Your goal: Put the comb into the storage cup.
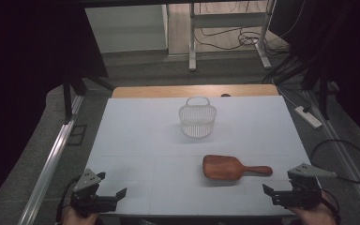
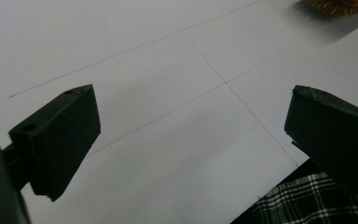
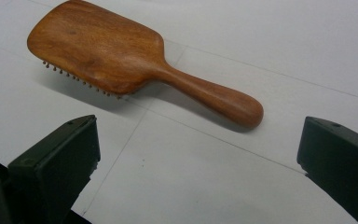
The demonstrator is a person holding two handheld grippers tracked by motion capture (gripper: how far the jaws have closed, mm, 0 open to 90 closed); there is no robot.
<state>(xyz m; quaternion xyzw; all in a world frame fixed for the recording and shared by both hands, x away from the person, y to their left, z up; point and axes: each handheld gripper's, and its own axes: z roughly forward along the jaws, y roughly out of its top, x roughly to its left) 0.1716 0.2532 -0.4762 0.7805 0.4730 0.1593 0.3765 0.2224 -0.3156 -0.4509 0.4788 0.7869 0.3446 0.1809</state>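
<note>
Jaws wide apart on right hand-held gripper [image 3: 198, 163], empty, near wooden hairbrush [image 3: 121, 60], left hand-held gripper [image 2: 191, 135] likewise released

Wooden paddle hairbrush [image 1: 229, 168] lies bristles-down, handle pointing right.

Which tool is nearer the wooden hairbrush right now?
Right. The right tool sits open just below the hairbrush handle's end, at the table's near edge. The left tool is open too, well off to the brush's left.
</note>
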